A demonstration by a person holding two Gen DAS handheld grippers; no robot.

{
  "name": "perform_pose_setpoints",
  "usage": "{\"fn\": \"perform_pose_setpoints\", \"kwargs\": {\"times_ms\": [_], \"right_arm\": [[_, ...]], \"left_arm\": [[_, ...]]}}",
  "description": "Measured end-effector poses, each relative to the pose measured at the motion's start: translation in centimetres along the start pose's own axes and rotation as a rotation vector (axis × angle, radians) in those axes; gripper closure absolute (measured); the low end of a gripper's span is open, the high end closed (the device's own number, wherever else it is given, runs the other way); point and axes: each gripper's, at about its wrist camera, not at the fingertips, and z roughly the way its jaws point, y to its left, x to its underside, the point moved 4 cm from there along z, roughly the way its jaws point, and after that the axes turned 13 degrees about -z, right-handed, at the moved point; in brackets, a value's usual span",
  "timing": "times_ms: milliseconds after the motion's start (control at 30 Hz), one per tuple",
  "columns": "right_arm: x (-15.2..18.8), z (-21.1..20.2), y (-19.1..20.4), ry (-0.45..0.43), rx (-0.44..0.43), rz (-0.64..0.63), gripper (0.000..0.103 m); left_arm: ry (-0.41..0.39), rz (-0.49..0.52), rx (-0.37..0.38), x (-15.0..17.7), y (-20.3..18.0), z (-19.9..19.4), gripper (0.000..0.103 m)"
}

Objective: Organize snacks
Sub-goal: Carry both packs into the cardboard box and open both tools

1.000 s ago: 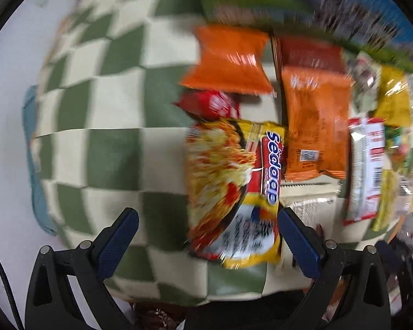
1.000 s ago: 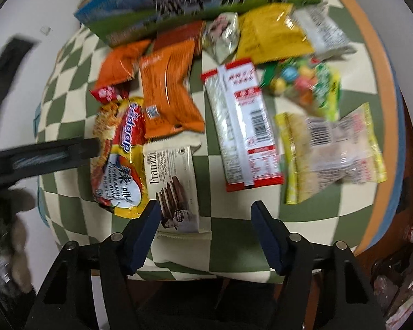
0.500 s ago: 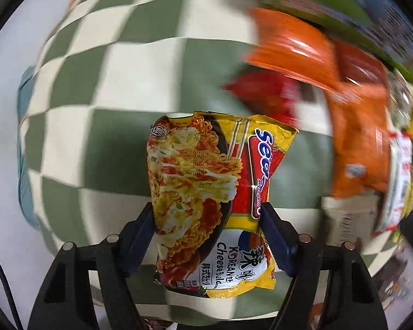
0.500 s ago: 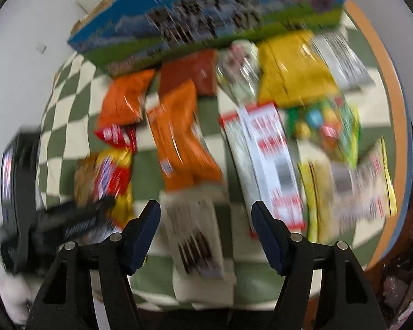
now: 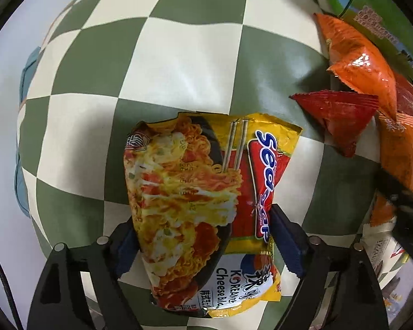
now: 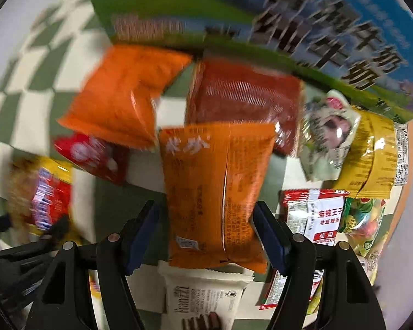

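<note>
Noodle packet (image 5: 206,209) bottom edge cut off

We point our left gripper (image 5: 203,236) straight down, its jaws opening, the blue pads (image 5: 285,243) at nine and three o'clock of the noodle packet (image 5: 201,209) between them. Our right gripper (image 6: 206,233) also points down, jaws parted, straddling the orange packet (image 6: 220,189) without clearly pressing it.
</note>
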Motion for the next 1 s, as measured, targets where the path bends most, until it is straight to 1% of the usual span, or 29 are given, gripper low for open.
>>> {"fn": "perform_pose_setpoints", "kwargs": {"times_ms": [33, 100, 133, 167, 200, 233, 267, 300, 433, 567, 700, 767, 800, 900, 1000], "right_arm": [[-0.1, 0.3, 0.1, 0.004, 0.015, -0.007, 0.037], [-0.4, 0.2, 0.4, -0.015, 0.027, -0.027, 0.041], [-0.5, 0.1, 0.5, -0.023, 0.028, -0.031, 0.044], [-0.6, -0.2, 0.5, -0.031, 0.025, -0.03, 0.045], [-0.6, -0.6, 0.3, -0.04, 0.017, -0.026, 0.046], [-0.8, -1.1, 0.2, -0.052, 0.008, -0.022, 0.047], [-0.1, -2.1, -0.6, -0.061, 0.003, -0.017, 0.047], [-0.2, -2.6, -0.8, -0.073, -0.008, -0.01, 0.047], [-0.2, -6.0, -2.1, -0.127, -0.103, 0.036, 0.047], [0.6, -10.6, -4.5, -0.195, -0.211, 0.072, 0.048], [1.2, -15.1, -7.6, -0.267, -0.299, 0.096, 0.048], [1.0, -17.7, -10.4, -0.307, -0.322, 0.105, 0.048], [1.2, -19.0, -10.6, -0.322, -0.332, 0.108, 0.048], [-0.8, -21.4, -14.7, -0.364, -0.349, 0.121, 0.047], [-3.9, -22.5, -19.2, -0.393, -0.336, 0.132, 0.047]], "left_arm": [[-0.011, -0.005, 0.008, 0.2, 0.7, 0.1, 0.019], [-0.027, -0.012, 0.012, 0.6, 1.4, -0.8, 0.019], [-0.036, -0.015, 0.015, 0.9, 0.8, -1.5, 0.019], [-0.047, -0.021, 0.025, 1.2, 1.0, -2.1, 0.019], [-0.054, -0.022, 0.034, 0.8, 1.7, -2.2, 0.019], [-0.062, -0.021, 0.043, 1.2, 1.8, -2.6, 0.019], [-0.074, -0.019, 0.052, 1.7, 1.9, -3.0, 0.019], [-0.084, -0.015, 0.058, 1.3, 1.6, -3.5, 0.019], [-0.122, -0.001, 0.099, 2.4, 1.8, -6.2, 0.019], [-0.161, 0.011, 0.171, 3.2, 0.9, -10.9, 0.019], [-0.207, 0.021, 0.246, 1.3, -1.9, -17.9, 0.019], [-0.225, 0.03, 0.279, -0.5, -4.8, -21.3, 0.019], [-0.231, 0.036, 0.293, -1.8, -6.2, -23.2, 0.019], [-0.245, 0.069, 0.323, -5.5, -10.8, -25.6, 0.019], [-0.23, 0.106, 0.319, -9.9, -15.4, -25.6, 0.019]]}}
